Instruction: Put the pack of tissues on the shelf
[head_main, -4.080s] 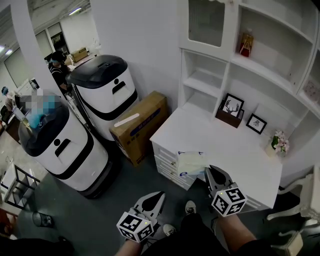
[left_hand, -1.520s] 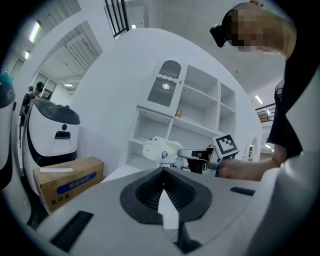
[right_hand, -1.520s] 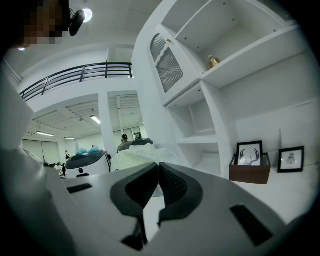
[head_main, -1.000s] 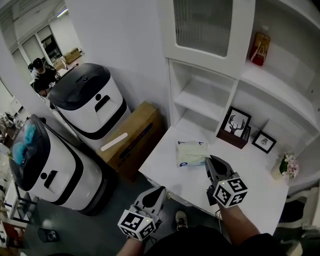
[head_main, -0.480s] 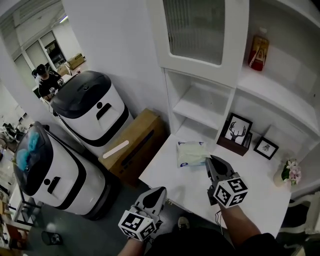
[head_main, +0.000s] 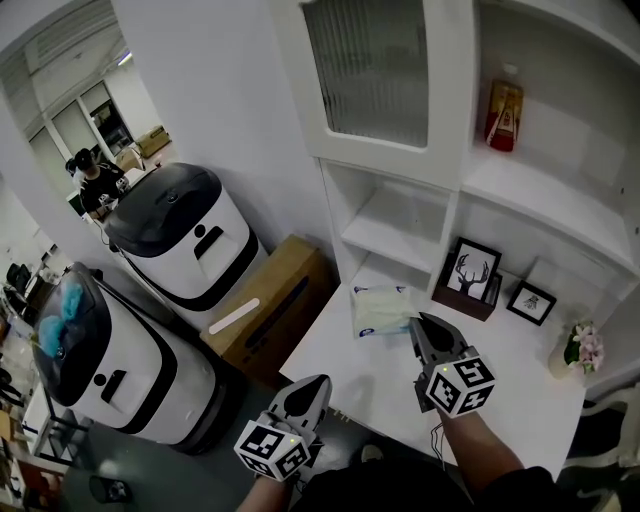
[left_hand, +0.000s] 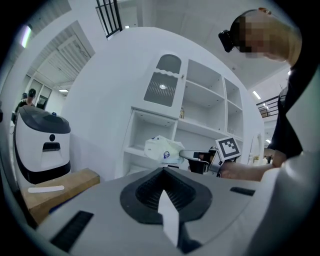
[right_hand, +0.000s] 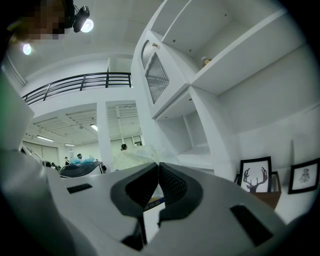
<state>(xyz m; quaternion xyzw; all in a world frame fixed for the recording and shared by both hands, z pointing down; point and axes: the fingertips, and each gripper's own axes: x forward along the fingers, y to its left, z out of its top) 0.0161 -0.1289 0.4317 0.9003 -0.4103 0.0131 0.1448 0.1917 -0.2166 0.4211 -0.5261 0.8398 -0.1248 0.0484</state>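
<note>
While level over the desk (head_main: 520, 395), right claw (head_main: 417, 326) tight on the pack of tissues (head_main: 377, 308); left claw (head_main: 312, 386) closed, lower

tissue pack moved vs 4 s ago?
Yes. The tissue pack, in the right gripper's jaws, went from the desk's front edge back toward the shelf; it is now near the deer picture.
</note>
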